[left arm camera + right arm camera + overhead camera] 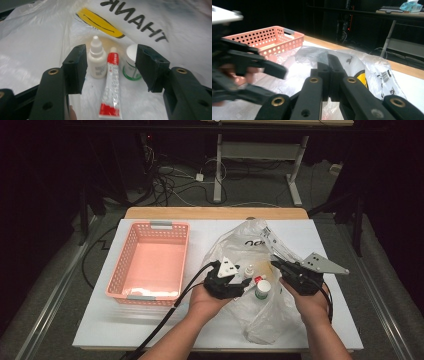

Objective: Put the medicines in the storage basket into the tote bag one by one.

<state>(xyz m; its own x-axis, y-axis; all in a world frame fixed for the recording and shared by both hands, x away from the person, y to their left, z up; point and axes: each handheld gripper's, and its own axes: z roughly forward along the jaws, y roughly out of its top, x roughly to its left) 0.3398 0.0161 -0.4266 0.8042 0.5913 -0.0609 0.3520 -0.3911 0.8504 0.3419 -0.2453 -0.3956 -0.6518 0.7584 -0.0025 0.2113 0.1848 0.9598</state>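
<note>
Pink perforated basket point(150, 262) sits left on the white table point(100, 320) — beyond, cables point(170, 182) tangle across the floor

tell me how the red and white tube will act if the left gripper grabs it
The tube looks soft and flattened at its crimped end, so it would probably squash and flex. Lying flat on the crinkly plastic bag, it seems unlikely to roll but may slide.

Basket point(149, 260) left of bag point(250, 245); tube point(110, 85) on bag.
</note>
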